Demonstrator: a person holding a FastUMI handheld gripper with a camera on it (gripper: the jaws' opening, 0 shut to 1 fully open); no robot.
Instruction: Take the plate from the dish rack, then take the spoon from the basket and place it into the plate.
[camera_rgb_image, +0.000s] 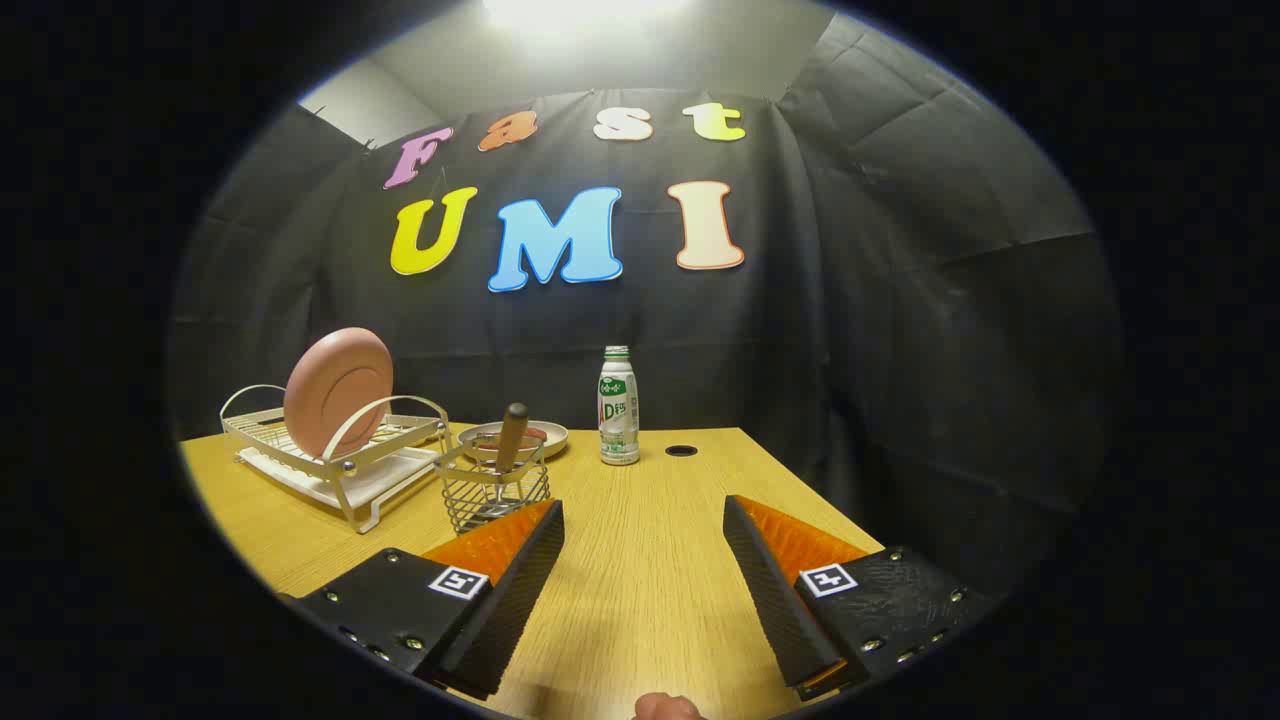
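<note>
A pink plate (338, 391) stands upright on its edge in a white wire dish rack (330, 457) at the far left of the wooden table. Just right of the rack is a small wire basket (494, 492) with a spoon in it, its brown handle (512, 436) sticking up. My gripper (643, 512) is open above the table, nothing between its fingers. The basket is just beyond the left fingertip, and the rack is farther off to the left.
A shallow beige dish (520, 437) lies behind the basket. A white bottle with a green label (618, 405) stands farther back near the middle, with a round hole (681, 451) in the tabletop to its right. The table's right edge runs just beyond the right finger.
</note>
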